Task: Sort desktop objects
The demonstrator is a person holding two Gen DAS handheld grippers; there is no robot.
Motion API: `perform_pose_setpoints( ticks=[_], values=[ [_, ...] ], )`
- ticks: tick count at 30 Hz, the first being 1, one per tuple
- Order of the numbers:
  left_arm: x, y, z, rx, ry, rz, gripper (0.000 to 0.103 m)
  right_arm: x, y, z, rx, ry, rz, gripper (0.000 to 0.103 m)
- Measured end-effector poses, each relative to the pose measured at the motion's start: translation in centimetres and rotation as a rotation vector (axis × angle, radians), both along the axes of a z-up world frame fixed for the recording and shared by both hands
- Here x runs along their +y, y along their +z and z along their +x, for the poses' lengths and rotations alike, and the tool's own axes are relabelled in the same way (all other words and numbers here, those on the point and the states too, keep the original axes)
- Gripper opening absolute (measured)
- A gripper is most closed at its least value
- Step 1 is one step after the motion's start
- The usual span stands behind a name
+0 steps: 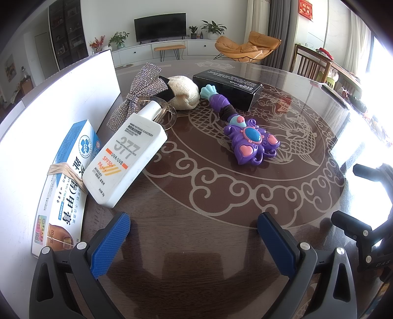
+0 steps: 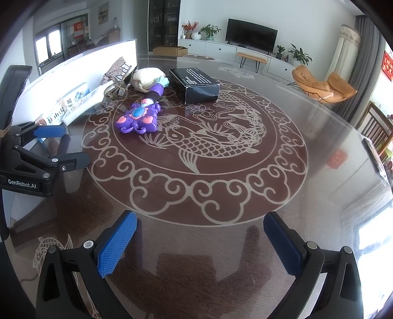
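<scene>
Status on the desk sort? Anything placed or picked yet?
Nothing looks sorted yet. Both tongs, left and right, are open and hold nothing. Left to do: sunscreen leaning on the cream box, bow, cloth bundle, purple toy and black box all sit loose on the table.

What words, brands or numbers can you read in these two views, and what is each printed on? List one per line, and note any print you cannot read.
"377", "UVA/UVB", "SPF50+", "PA+++": white sunscreen bottle.
"HANXI WHITENING SUNSCREEN": same bottle, small and partly blurred.
"GenRobot.AI": body of the left gripper in the right wrist view.
"20g": blue and white cream box; its Chinese characters are not clear enough to quote.
Black box: white print too small to read.
Red wall hanging: blurred.
</scene>
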State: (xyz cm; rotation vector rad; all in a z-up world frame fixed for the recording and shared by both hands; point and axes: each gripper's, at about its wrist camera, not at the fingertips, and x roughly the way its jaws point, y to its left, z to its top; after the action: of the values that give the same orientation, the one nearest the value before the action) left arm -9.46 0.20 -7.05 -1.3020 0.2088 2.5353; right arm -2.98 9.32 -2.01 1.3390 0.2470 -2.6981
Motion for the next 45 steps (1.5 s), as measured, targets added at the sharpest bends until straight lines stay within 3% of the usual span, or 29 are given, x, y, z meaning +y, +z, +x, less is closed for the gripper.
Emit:
perform_pose_setpoints(
  ticks=[45],
  values=[
    [-0.02,0.03,-0.02,0.0,0.0,0.0,0.103,-0.06,0.07,0.07,0.006,0.001,0.013,0.103]
  ],
)
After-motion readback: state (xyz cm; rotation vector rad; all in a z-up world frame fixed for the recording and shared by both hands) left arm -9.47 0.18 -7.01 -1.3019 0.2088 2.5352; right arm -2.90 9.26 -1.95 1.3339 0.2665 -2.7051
